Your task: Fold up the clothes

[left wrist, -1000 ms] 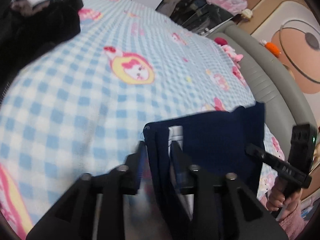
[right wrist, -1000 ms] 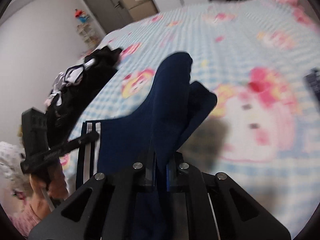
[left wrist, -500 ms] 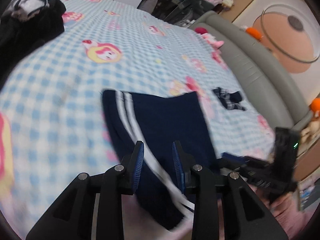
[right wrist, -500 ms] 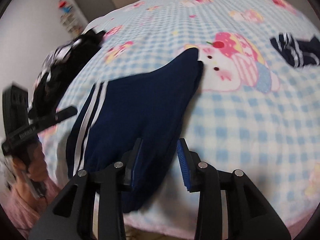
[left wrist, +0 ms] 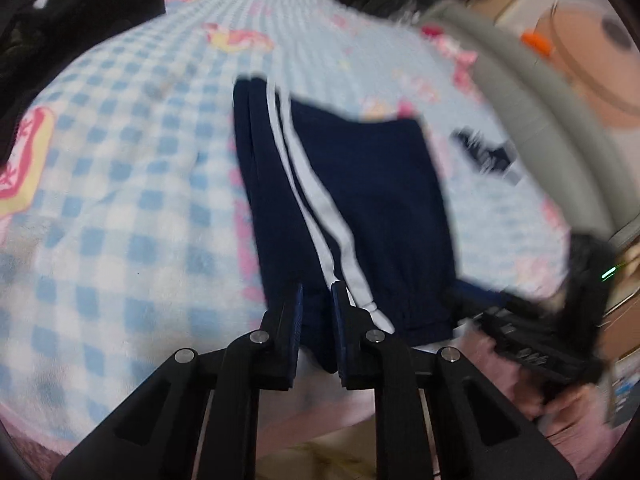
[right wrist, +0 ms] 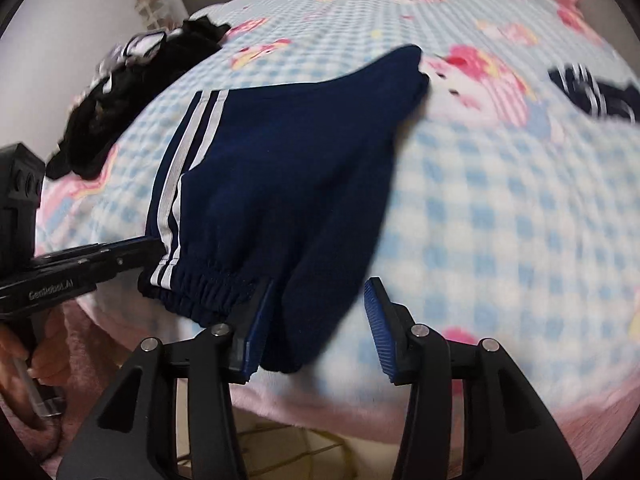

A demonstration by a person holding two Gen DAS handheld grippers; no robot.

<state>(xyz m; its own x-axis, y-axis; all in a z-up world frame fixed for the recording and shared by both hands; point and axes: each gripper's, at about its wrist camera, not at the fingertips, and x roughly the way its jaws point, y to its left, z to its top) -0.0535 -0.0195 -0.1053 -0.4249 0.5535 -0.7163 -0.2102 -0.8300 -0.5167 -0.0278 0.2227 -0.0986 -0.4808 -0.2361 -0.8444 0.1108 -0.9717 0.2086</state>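
Navy shorts [left wrist: 360, 208] with two white side stripes lie spread flat on the blue-checked cartoon blanket [left wrist: 120, 200], waistband at the bed's near edge. My left gripper [left wrist: 317, 300] has its jaws slightly apart around the waistband corner by the stripes. My right gripper [right wrist: 320, 304] is open wide, over the other waistband end of the shorts [right wrist: 288, 168]. The left gripper also shows at the left of the right wrist view [right wrist: 80, 268], and the right gripper shows in the left wrist view [left wrist: 520, 332].
A pile of black clothes [right wrist: 132, 92] lies at the far left of the bed [left wrist: 60, 12]. A small dark striped garment [right wrist: 592, 92] lies to the right [left wrist: 484, 152]. A grey padded headboard [left wrist: 540, 92] runs along the right. The bed's pink edge [right wrist: 400, 396] is just below the grippers.
A second ago both grippers held the shorts up. They have laid the shorts flat on the blanket, and the right gripper's jaws have opened wide and let go.
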